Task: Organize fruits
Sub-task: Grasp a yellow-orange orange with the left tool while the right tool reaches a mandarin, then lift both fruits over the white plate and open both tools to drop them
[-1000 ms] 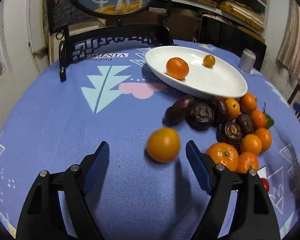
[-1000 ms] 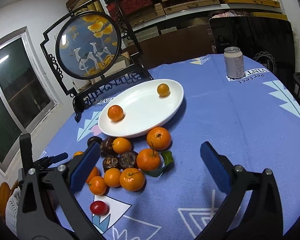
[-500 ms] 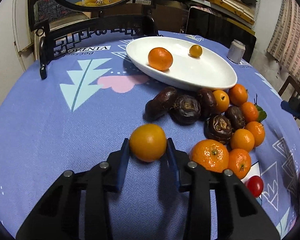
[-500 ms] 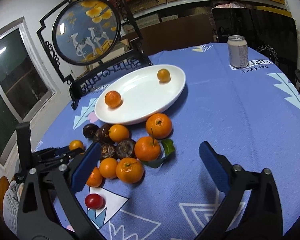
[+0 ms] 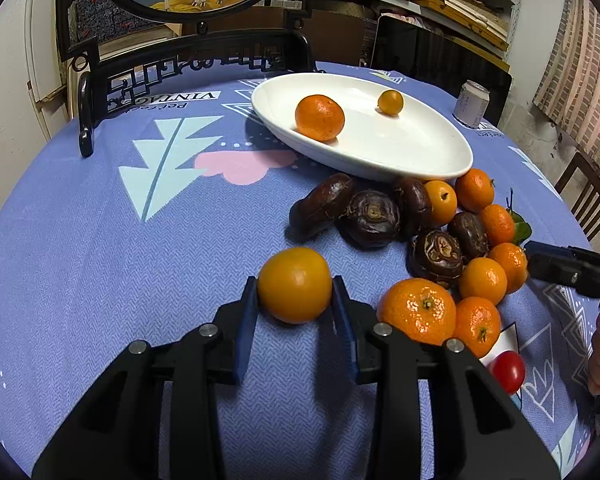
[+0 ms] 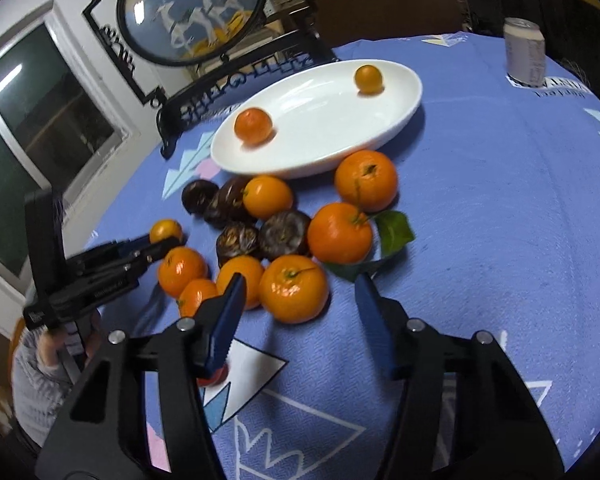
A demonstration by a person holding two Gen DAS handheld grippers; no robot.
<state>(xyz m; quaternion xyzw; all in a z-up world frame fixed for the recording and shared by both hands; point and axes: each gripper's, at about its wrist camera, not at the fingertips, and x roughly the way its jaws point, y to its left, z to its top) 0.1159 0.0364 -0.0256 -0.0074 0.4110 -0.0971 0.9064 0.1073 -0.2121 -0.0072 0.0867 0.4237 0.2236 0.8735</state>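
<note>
My left gripper (image 5: 294, 300) is shut on a smooth orange fruit (image 5: 295, 285) at the left edge of the fruit pile; the same fruit shows in the right wrist view (image 6: 165, 231). A white oval plate (image 5: 380, 148) behind holds a mandarin (image 5: 319, 117) and a small kumquat (image 5: 390, 102). Several mandarins and dark brown fruits lie in a pile (image 5: 432, 240) in front of the plate. My right gripper (image 6: 298, 296) is open, low over the near side of the pile, with a large mandarin (image 6: 293, 288) between its fingers.
A black framed round screen (image 5: 192, 40) stands at the table's far left. A drink can (image 6: 525, 52) stands at the far right. A cherry tomato (image 5: 508, 372) lies near the pile's front. A green leaf (image 6: 394, 232) sits beside the mandarins.
My left gripper closed on the orange fruit and holds it. My right gripper moved down and forward to the pile and narrowed around a large mandarin.
</note>
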